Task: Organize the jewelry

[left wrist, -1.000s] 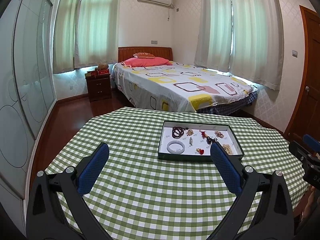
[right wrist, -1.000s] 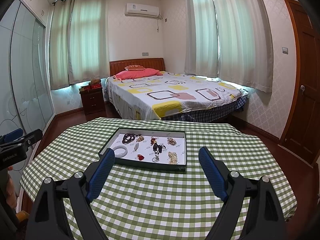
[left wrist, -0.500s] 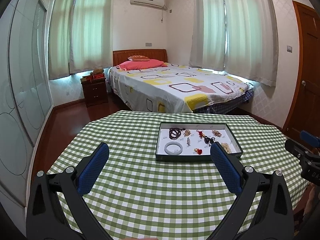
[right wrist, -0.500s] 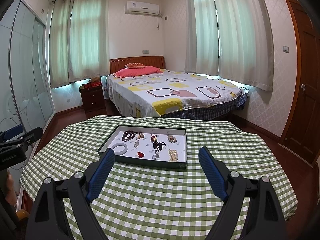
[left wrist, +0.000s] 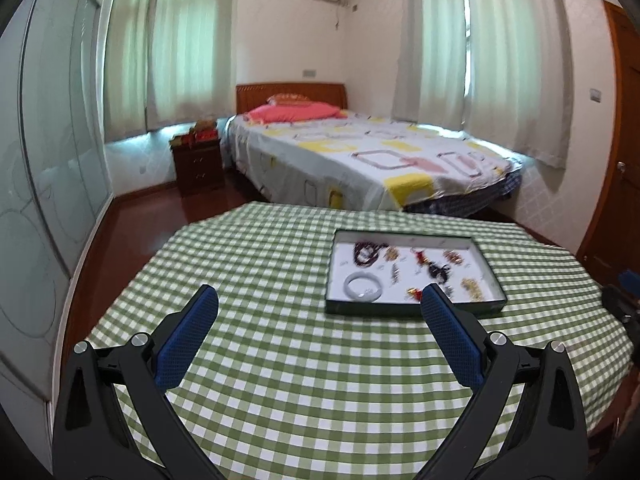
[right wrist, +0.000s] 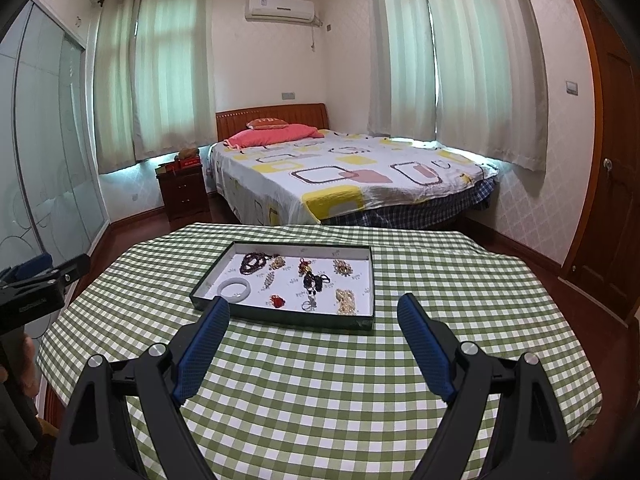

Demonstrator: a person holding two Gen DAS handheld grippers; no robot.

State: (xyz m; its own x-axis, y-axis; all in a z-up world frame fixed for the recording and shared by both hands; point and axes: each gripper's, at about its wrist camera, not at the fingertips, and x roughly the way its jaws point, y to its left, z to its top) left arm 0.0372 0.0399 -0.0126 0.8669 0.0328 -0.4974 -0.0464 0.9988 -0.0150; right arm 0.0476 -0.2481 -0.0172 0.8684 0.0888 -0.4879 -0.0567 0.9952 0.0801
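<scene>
A dark green tray (left wrist: 408,311) with a white inside lies on the green checked tablecloth; it also shows in the right wrist view (right wrist: 280,319). In it lie a white bangle (left wrist: 363,287) (right wrist: 234,290), a dark bead string (left wrist: 366,253) (right wrist: 253,262), a black piece (right wrist: 314,282), red pieces and gold pieces (right wrist: 345,300). My left gripper (left wrist: 319,300) is open and empty, above the cloth, near and left of the tray. My right gripper (right wrist: 313,307) is open and empty, just short of the tray's near edge.
The round table (right wrist: 360,380) drops off on all sides. Beyond it stand a bed (right wrist: 352,176), a nightstand (right wrist: 182,194) and a glass wardrobe on the left. A wooden door (right wrist: 608,184) is on the right. The left gripper's body (right wrist: 36,292) shows at the left edge.
The left view has swung left, so the tray now sits further right in it. The right gripper has barely moved. Both stay open.
</scene>
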